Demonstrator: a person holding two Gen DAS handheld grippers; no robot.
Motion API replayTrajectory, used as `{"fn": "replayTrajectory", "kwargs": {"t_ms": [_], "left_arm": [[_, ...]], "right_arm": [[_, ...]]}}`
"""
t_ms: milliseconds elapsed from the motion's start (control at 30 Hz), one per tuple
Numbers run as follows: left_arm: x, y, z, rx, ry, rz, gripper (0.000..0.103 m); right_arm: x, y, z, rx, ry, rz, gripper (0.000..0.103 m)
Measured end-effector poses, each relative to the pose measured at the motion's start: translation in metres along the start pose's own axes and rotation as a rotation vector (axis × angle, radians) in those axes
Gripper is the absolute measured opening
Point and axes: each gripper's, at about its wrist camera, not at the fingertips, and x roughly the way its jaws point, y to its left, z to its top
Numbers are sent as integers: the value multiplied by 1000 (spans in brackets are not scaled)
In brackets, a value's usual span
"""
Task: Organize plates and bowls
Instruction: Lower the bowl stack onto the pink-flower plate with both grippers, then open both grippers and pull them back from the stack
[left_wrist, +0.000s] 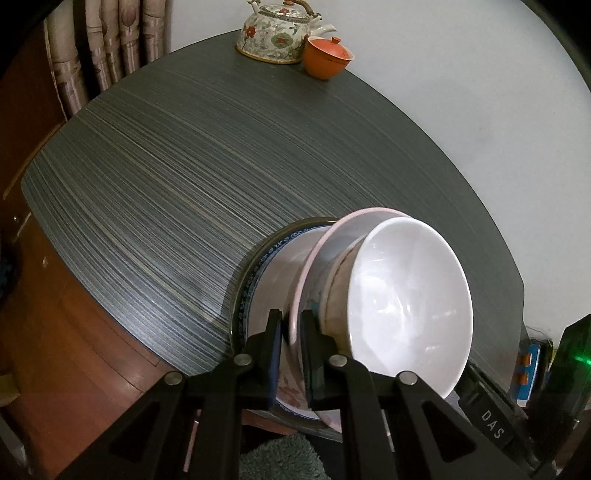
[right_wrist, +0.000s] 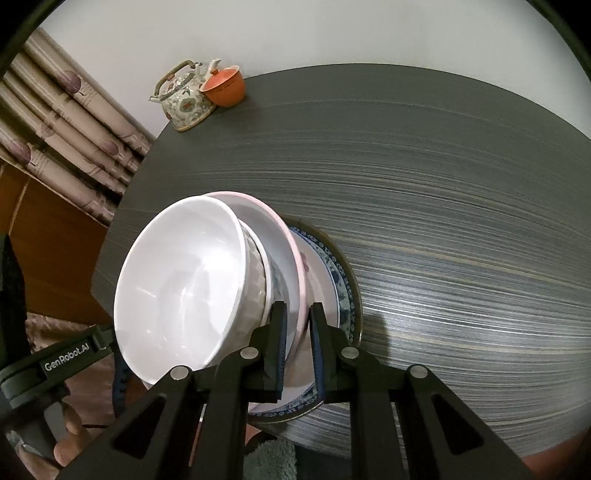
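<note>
both sets of fingers are clamped on one pink-rimmed plate: the left gripper (left_wrist: 291, 354) pinches its near rim from one side, the right gripper (right_wrist: 298, 350) from the other. white bowl (left_wrist: 410, 302) sits stacked in that pink-rimmed plate (right_wrist: 295, 273), over a blue-patterned plate (right_wrist: 341, 280) that lies at the near edge of the dark streaked table (left_wrist: 166, 177). lettering "genrobot.ai" shows on the left tool in the right view, "das" on the right tool in the left view. beyond the stack the tabletop lies wide open up to the far edge, where a floral teapot (left_wrist: 275, 35) touches an orange lidded cup (left_wrist: 327, 57).
</note>
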Motion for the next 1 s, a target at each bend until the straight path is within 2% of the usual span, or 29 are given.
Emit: {"fn": "replayTrajectory", "kwargs": {"t_ms": [267, 533, 733, 1000], "left_arm": [[1, -1, -4, 15, -21, 30, 11], [-6, 1, -4, 18, -30, 31, 15], [-16, 3, -7, 18, -46, 45, 26], [-37, 6, -19, 37, -84, 35, 34]], "right_arm": [[0, 3, -1, -7, -2, -12, 15], [-2, -3, -2, -10, -8, -38, 29], [-6, -9, -6, 0, -13, -40, 43], [-22, -14, -13, -19, -50, -46, 61]]}}
